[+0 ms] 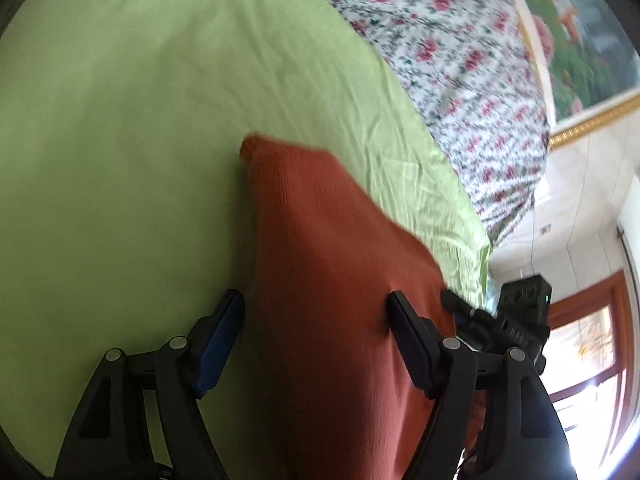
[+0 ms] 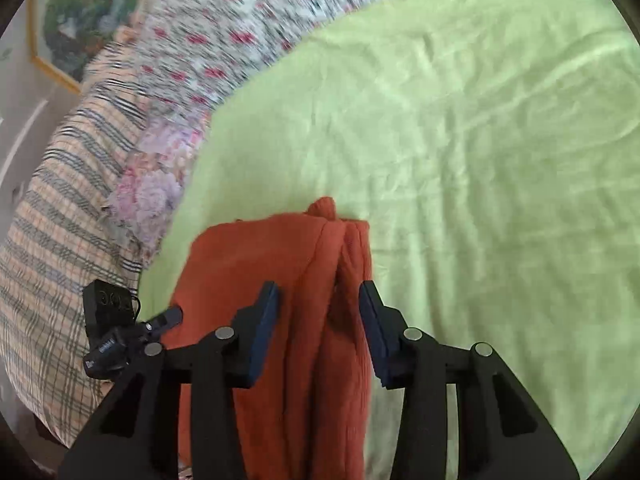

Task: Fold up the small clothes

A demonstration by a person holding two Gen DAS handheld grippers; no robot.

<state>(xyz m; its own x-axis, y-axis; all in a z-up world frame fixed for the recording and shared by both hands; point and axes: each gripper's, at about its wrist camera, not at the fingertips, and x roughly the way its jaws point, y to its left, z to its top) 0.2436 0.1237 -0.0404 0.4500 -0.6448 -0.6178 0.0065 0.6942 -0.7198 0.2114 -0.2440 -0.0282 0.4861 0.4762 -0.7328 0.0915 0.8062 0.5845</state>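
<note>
A rust-orange knit garment (image 1: 332, 280) lies on the light green bed sheet (image 1: 120, 120). In the left wrist view my left gripper (image 1: 316, 316) is open, with the garment's left part between its blue-padded fingers. In the right wrist view the garment (image 2: 280, 280) shows folded lengthwise, with a bunched fold along its right edge. My right gripper (image 2: 318, 312) is open and straddles that fold. The other gripper shows in each view: the right one (image 1: 516, 324) at the garment's right edge, the left one (image 2: 116, 332) at its left edge.
A floral quilt (image 1: 460, 60) is heaped at the far side of the green sheet (image 2: 480, 160). A plaid blanket (image 2: 60, 240) and a pale flowered cloth (image 2: 156, 184) lie on the left in the right wrist view. A framed picture (image 1: 580, 40) and a window (image 1: 588, 344) are beyond the bed.
</note>
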